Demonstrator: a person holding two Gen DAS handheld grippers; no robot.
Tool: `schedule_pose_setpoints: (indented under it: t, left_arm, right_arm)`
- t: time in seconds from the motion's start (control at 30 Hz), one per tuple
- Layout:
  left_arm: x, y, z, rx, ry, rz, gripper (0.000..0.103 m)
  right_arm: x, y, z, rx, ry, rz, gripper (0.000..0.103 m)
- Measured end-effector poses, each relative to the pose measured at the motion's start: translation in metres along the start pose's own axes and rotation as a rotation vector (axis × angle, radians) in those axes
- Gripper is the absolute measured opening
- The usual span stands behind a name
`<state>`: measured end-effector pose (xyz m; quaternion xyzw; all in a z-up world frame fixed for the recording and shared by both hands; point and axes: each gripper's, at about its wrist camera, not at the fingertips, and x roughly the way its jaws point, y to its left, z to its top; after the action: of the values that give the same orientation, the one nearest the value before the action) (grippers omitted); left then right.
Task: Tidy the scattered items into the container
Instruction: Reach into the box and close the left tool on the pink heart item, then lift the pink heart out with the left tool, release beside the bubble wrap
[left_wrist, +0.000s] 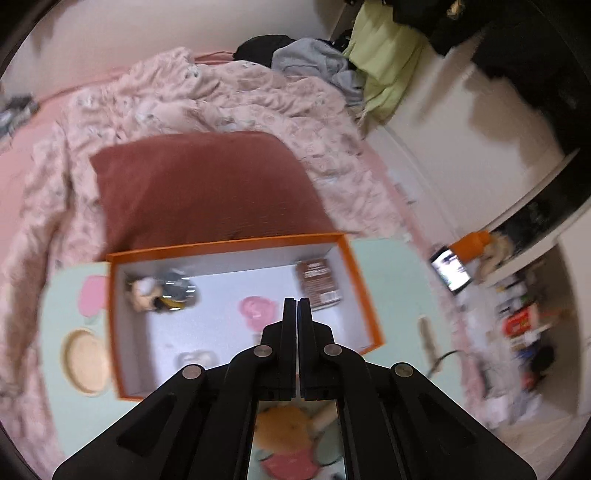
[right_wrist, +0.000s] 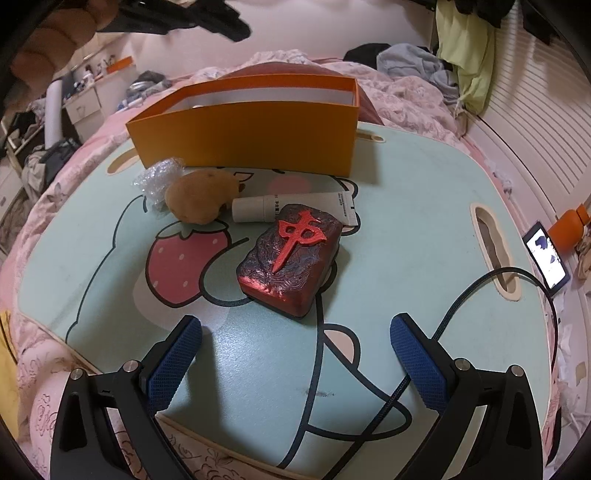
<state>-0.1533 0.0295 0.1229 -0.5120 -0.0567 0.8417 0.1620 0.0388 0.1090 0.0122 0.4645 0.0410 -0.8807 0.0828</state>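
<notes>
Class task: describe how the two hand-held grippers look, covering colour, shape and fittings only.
The left hand-held gripper is all black: angular linkage arms joined by round silver pins, with slim flat fingers. The right hand-held gripper has the same black frame and silver pins, but its fingers carry blue cross-hatched pads.

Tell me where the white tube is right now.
In the right wrist view the white tube lies on the tray table, in front of the orange box, between the brown plush toy and the red mahjong-tile block.

One orange box (right_wrist: 258, 140); one tube (right_wrist: 295, 208); one mahjong block (right_wrist: 291, 258); one plush (right_wrist: 199, 201).
</notes>
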Motion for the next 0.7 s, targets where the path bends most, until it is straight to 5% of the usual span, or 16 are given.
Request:
schedule_pose_setpoints:
  t: [0.07,0.3,0.37,0.5,0.53,0.7]
  left_arm:
    - [0.017,0.005,0.002,0.010,0.050,0.048,0.028]
    - [0.104,0.022,-0.001,-0.088,0.220,0.128,0.029]
    - [0.114,0.018,-0.001,-0.074,0.223,0.148,0.039]
    - [0.120,0.009,-0.007,-0.019,0.214,0.207,0.035]
    - [0.121,0.008,-0.008,0.005,0.211,0.232,0.023]
    - [0.114,0.026,-0.007,-0.026,0.178,0.170,0.020]
  right_arm:
    - [0.001,-0.001,0.000,-0.002,0.001,-0.002,0.102]
    - [0.001,-0.001,-0.001,-0.002,-0.001,-0.001,0.102]
    - [0.001,-0.002,-0.001,-0.001,-0.003,0.002,0.102]
    - [0.001,-0.001,-0.001,-0.001,-0.004,0.002,0.102]
    - [0.001,-0.002,-0.001,0.000,-0.003,0.001,0.102]
    - [0.001,-0.001,-0.001,0.000,-0.003,0.001,0.102]
